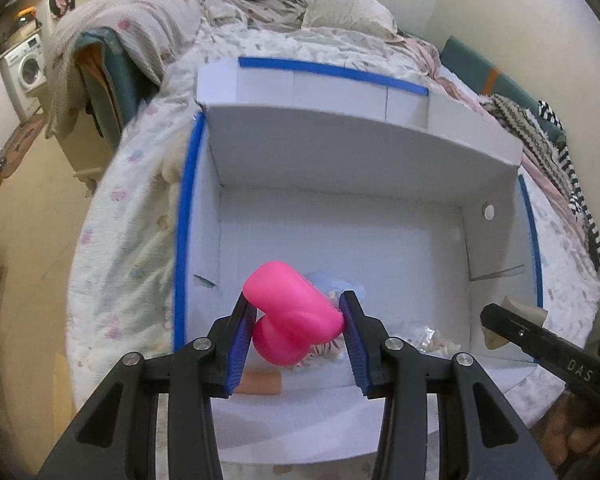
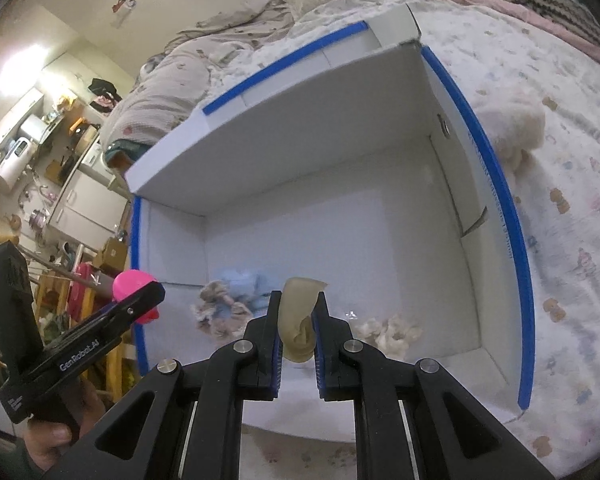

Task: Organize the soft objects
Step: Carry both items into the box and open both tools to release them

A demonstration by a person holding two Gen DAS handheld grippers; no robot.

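A white cardboard box with blue tape on its rims lies open on the bed; it also shows in the right wrist view. My left gripper is shut on a pink heart-shaped soft toy and holds it over the box's near left part. My right gripper is shut on a beige soft object over the box's near edge. The left gripper with the pink toy shows at the left of the right wrist view. The right gripper's finger shows at the right of the left wrist view.
Inside the box lie a light blue soft toy, a striped soft item, a clear bag of cream pieces and an orange piece. A white fluffy toy lies on the blanket right of the box. Crumpled bedding and pillow lie behind.
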